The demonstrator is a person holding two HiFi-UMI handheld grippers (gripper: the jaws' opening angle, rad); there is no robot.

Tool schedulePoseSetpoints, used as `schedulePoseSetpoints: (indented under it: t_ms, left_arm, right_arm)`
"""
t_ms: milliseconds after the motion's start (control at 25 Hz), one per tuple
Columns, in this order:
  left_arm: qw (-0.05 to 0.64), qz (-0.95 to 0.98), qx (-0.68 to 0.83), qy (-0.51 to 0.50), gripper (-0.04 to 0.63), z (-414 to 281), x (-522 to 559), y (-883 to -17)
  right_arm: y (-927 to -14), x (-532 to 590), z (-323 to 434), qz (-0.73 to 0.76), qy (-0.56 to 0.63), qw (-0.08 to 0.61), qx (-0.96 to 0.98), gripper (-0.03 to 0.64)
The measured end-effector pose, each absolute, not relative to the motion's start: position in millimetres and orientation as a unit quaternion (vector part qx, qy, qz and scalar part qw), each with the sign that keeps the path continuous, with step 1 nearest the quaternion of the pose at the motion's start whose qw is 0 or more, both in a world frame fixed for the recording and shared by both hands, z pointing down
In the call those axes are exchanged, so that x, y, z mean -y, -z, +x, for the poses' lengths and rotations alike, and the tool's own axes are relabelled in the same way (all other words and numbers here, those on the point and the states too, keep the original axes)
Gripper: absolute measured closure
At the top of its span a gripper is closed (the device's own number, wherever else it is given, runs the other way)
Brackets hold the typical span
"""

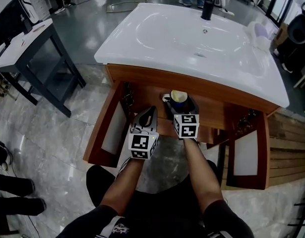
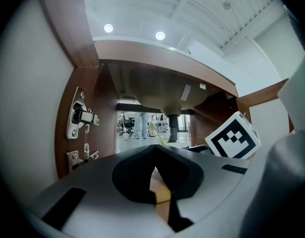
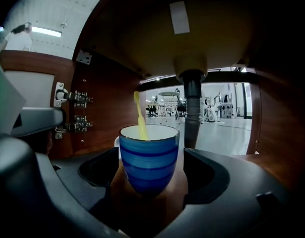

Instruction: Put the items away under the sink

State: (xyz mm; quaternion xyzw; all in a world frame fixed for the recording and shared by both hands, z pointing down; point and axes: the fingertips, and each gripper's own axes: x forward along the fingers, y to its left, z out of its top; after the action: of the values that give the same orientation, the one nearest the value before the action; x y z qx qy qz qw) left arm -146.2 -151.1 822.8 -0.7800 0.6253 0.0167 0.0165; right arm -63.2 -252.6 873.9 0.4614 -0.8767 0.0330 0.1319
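- Two doors (image 1: 112,133) stand open in the head view on the wooden cabinet (image 1: 142,78) under the white sink (image 1: 192,38). You reach into the opening with both arms, side by side.
- Head view: your left gripper (image 1: 150,112) comes to a closed point at the cabinet's front edge. Your right gripper (image 1: 181,105) is further in, with the blue-striped mug (image 1: 178,97) upright between its jaws.
- Left gripper view: the jaws of the left gripper (image 2: 154,168) are pressed together with nothing between them. Ahead are a door hinge (image 2: 82,117) on the left wall, the drain pipe (image 2: 172,128) and, at right, the marker cube (image 2: 234,137) of the other gripper.
- Right gripper view: the jaws of the right gripper (image 3: 151,152) stand wide and close on the sides of the mug (image 3: 148,165). A yellow handle (image 3: 139,115) sticks up out of the mug.
- Right gripper view: the mug is inside the cabinet, in front of the drain pipe (image 3: 193,113). I cannot tell whether its base rests on the cabinet floor.
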Motion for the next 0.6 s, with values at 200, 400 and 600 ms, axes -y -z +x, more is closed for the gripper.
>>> schedulePoseSetpoints:
  t_ms: [200,400,600]
  left_arm:
    - [0.015,-0.781,-0.624,-0.016,0.595,-145,154,-822]
    - [0.018,-0.785,-0.618,-0.024,0.595,-139,156,-813]
    - [0.01,-0.79,-0.611,-0.047,0.595,-128,154,-805]
  right_arm:
    - [-865,237,-53,0.465,-0.04,0.098,0.879,0.213]
    - [-847,213,-37,0.473,-0.02,0.072,0.878,0.215]
    - [-813,192,-13,0.499,0.0,0.024,0.866,0.365]
